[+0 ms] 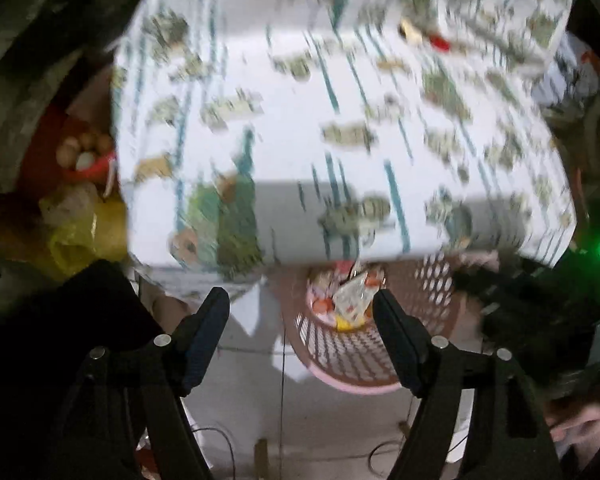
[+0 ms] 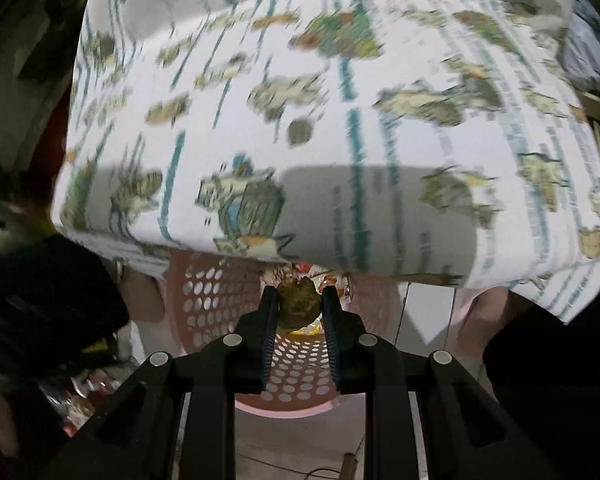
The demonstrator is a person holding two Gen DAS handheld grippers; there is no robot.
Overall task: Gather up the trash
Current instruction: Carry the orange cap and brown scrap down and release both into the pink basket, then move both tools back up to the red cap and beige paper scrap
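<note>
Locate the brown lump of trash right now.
Right wrist view: brown lump clamped in the right gripper, above the pink basket, below the tablecloth edge.

Left gripper (image 1: 301, 312): jaws spread wide, nothing between fingers (image 1: 204, 336), pointing down and forward. Right gripper (image 2: 299, 306): jaws drawn close, both pads (image 2: 269, 332) pressed on brownish lump (image 2: 298, 306) held at fingertips, also angled downward.
</note>
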